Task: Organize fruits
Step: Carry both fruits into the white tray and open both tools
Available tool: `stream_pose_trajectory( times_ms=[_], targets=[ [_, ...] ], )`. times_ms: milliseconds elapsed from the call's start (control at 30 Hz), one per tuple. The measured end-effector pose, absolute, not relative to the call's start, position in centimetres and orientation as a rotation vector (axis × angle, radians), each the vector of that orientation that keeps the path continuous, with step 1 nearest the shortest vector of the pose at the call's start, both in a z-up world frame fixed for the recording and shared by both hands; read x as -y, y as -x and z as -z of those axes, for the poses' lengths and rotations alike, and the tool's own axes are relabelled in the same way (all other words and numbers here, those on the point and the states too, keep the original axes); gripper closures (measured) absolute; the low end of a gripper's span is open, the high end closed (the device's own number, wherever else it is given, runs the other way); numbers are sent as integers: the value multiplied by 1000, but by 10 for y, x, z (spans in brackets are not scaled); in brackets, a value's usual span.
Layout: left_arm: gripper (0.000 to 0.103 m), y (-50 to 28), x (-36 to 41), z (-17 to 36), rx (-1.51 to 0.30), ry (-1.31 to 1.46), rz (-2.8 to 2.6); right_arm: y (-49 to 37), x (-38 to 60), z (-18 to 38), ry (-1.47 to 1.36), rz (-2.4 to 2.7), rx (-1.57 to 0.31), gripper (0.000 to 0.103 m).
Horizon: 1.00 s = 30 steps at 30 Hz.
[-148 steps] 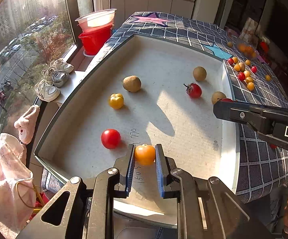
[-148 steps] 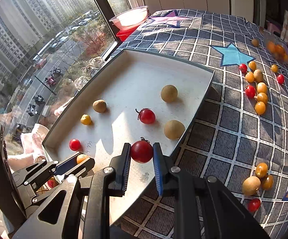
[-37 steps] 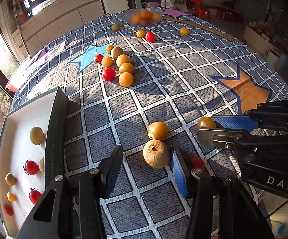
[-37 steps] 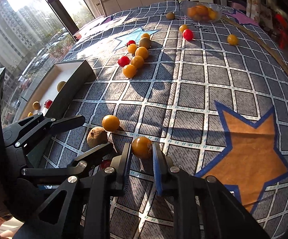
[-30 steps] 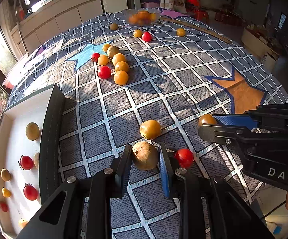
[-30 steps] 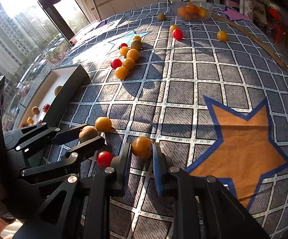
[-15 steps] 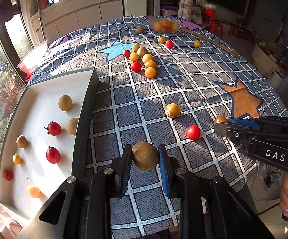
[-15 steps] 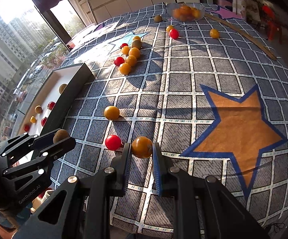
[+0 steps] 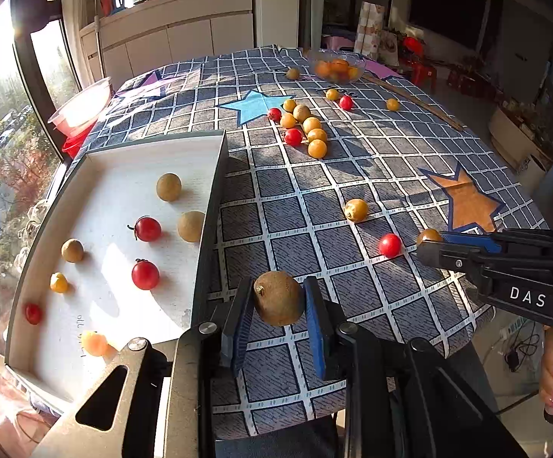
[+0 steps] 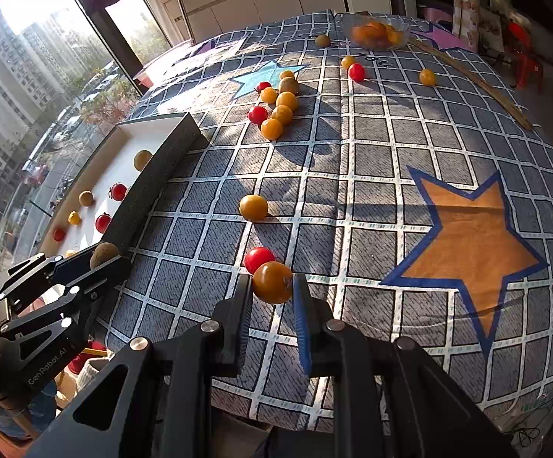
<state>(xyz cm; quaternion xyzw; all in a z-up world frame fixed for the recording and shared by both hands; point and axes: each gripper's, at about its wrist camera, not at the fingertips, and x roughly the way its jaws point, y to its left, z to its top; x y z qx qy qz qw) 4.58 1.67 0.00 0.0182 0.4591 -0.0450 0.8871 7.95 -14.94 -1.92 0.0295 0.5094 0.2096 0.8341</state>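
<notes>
- Fruit is now off the surface (image 9: 353, 175) in both tongs: a second ago the round brown rough-skinned fruit (image 9: 278, 297) and the glossy orange cherry tomato (image 10: 272, 281) were being pinched where they lay on the grey checked cloth; both now ride raised above it, so I judge the carry to the tray has begun.
- Left tongs (image 9: 278, 315): closed to the width of the brown fruit, blue pads pressing its two sides; nothing else touches it.
- Right tongs (image 10: 270, 301): narrowed onto the orange tomato, gripping it at the tips, with a loose red cherry tomato (image 10: 258, 258) just beyond it.
- Immediately left of the left tongs runs the dark wall of the shallow white rectangular tray (image 9: 211, 206), holding a mix of red, yellow and brown fruit; the brown fruit hangs just outside that wall, over the cloth.
- Ahead of both tongs, one yellow tomato (image 9: 356, 210) lies alone.
- Farther on, a cluster of orange and red fruit (image 9: 307, 129) waits, and a clear glass bowl of orange fruit (image 9: 335, 68) stands at the far edge.
</notes>
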Motion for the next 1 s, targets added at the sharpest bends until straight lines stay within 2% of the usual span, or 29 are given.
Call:
stream_pose_trajectory(
  times_ms=[1000],
  targets=[
    [75,-19,-177,-5,-899,158,-212,-74,0,-6,67,-638,-1073,80]
  ],
)
